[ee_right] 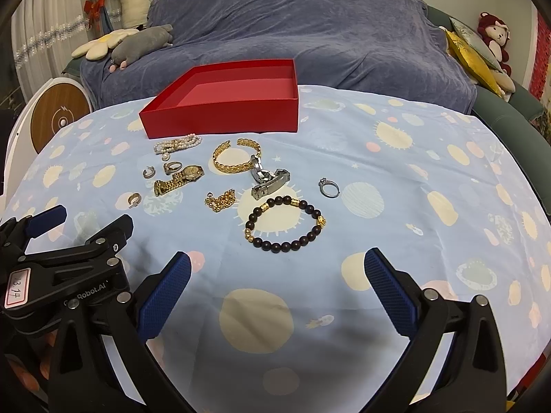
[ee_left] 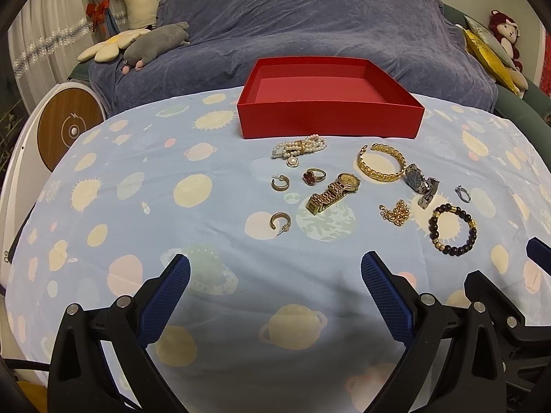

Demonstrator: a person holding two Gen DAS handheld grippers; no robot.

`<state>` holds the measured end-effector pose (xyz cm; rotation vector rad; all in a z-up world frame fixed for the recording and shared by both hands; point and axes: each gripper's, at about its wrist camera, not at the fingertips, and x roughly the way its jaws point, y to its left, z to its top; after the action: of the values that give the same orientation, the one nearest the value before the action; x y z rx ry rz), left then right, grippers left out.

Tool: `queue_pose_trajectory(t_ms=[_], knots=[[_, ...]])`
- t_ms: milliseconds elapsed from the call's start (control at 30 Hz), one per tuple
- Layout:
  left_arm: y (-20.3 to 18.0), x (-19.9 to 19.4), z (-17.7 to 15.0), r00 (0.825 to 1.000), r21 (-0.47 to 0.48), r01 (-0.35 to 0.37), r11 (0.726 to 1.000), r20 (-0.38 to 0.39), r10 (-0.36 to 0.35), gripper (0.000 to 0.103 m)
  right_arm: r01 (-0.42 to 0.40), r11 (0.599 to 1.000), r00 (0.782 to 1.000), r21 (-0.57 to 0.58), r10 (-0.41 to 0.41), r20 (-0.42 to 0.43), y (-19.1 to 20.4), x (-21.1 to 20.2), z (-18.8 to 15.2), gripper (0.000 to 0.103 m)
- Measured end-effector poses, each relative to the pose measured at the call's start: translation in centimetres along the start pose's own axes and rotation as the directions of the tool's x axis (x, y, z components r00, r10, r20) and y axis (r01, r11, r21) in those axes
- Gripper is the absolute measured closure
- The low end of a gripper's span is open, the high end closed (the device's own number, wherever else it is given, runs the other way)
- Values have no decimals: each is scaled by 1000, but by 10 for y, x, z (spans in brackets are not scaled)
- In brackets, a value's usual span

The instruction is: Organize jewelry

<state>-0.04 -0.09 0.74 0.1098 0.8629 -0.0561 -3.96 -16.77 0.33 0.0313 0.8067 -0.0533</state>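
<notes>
My left tool hangs at the bottom of its frame, fingers wide apart, gripping nothing. Above it, mid-frame on the bench's planet-print cloth, the jewelry lies scattered: hoop earrings, a gold watch, a beaded bracelet. The red box sits behind them. My right tool also gapes wide, holding nothing.

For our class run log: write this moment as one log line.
stage: start | left gripper: open, empty | right gripper: open, empty | red box: empty | jewelry: all on cloth
</notes>
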Motion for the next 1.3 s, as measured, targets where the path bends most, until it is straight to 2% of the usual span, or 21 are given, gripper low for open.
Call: queue_pose_trajectory(t_ms=[1300], knots=[[2, 1, 2, 1000, 2, -5, 1000, 3, 5, 6, -4, 1000, 1000, 3, 4, 0, 1, 1, 0, 5]])
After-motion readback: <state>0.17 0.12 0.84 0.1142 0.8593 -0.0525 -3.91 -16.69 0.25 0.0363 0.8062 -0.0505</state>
